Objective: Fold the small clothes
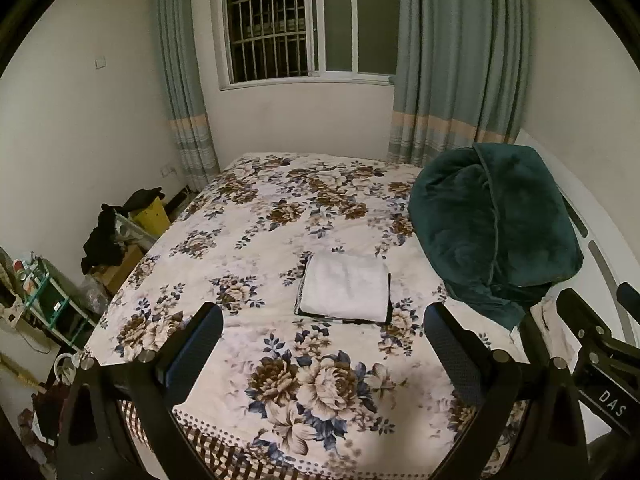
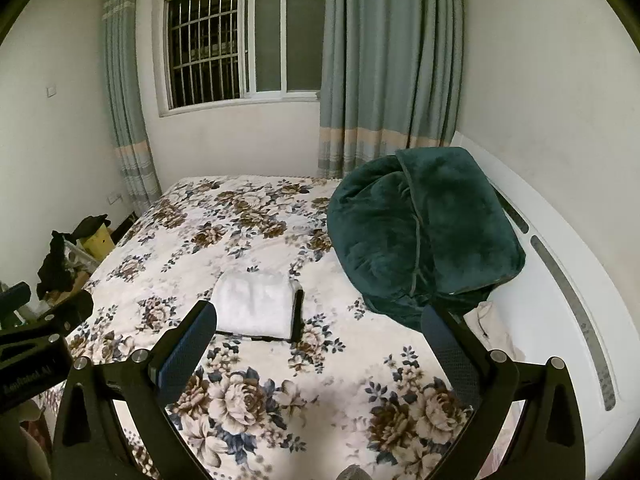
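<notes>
A folded white cloth [image 1: 346, 286] lies on top of a folded dark garment on the floral bedspread [image 1: 248, 216], mid-bed. It also shows in the right wrist view [image 2: 254, 306], with the dark garment's edge [image 2: 298, 314] at its right side. My left gripper [image 1: 324, 324] is open and empty, held above the near part of the bed, short of the stack. My right gripper [image 2: 320, 320] is open and empty, just right of the stack and above the bed.
A dark green plush blanket [image 1: 492, 228] is heaped at the right, against the white headboard [image 2: 560, 280]. Cluttered shelves and dark clothes [image 1: 104, 240] stand at the bed's left. Window and curtains are behind the bed.
</notes>
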`<state>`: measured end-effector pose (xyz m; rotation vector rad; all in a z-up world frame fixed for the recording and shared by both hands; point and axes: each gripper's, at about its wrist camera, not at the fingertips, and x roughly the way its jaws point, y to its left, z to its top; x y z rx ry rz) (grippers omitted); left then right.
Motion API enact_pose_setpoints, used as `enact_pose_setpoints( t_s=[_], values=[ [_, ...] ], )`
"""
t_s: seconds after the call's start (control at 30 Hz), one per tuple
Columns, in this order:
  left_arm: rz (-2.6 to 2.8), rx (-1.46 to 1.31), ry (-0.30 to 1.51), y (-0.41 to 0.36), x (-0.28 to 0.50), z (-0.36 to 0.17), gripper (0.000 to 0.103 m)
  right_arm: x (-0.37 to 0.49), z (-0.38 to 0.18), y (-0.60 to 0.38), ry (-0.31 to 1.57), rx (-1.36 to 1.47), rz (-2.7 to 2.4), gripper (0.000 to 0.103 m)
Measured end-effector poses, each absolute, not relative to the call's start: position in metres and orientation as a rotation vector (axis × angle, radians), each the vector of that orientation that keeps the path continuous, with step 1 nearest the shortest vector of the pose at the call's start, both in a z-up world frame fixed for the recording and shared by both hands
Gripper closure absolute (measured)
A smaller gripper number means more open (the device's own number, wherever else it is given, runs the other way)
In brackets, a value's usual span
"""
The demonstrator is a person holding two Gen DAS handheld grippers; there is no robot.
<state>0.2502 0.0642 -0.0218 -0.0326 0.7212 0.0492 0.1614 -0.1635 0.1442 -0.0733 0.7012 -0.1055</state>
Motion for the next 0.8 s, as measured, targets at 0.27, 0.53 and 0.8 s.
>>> enact_pose_setpoints(
  t_s=[0.27,0.53,0.8],
  values=[
    [0.058,-0.033,0.725,0.0655,0.2477,-0.0219,0.0,0.1581,0.1444,-0.1632,0.704,-0.075,-0.091,0.0],
    [0.068,-0.033,0.729,0.0674,0.2452,-0.0215,0.0,0.159,0.1429,-0.1592,0.713,-0.077,-0.074,0.0],
    [0.067,-0.034,0.731,0.0676,0.2453,-0.0213,0.0,0.1596,0.1428,-0.1584,0.713,-0.08,-0.069,0.0]
  ],
)
